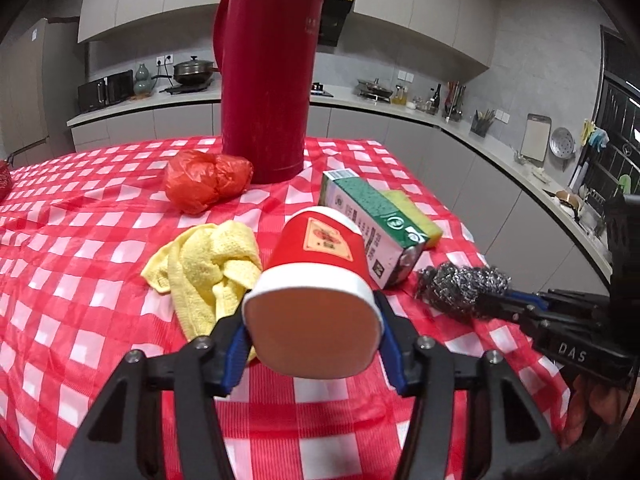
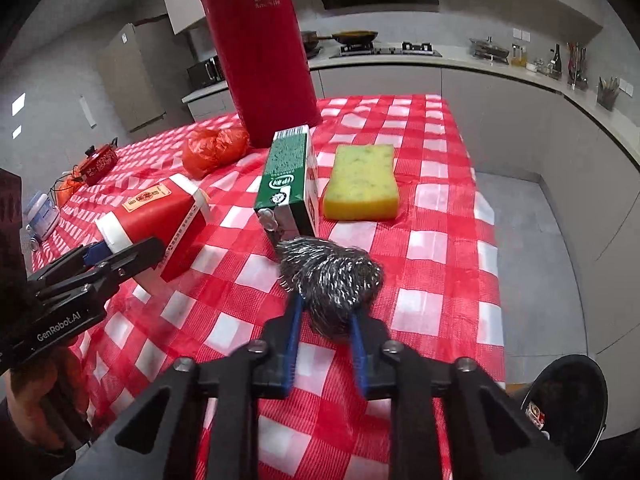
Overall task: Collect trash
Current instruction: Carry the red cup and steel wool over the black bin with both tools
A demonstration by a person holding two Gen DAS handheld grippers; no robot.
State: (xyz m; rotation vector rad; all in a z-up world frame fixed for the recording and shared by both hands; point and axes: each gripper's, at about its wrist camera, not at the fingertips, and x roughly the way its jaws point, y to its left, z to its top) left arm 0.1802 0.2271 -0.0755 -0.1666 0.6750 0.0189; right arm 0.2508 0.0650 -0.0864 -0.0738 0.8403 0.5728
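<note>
My left gripper (image 1: 314,332) is shut on a red paper cup (image 1: 320,264) with white bands, held tilted just above the checked tablecloth; the cup also shows in the right wrist view (image 2: 156,216). My right gripper (image 2: 326,312) is shut on a steel wool scrubber (image 2: 332,272), also visible in the left wrist view (image 1: 460,284). A green and white carton (image 2: 288,180) lies just beyond the scrubber. A crumpled red plastic bag (image 1: 208,180) lies near the red thermos (image 1: 268,72).
A yellow sponge (image 2: 362,182) lies right of the carton. A yellow cloth (image 1: 208,264) lies left of the cup. A black bin (image 2: 568,400) stands on the floor off the table's right edge. Small red items (image 2: 98,162) sit at the far left.
</note>
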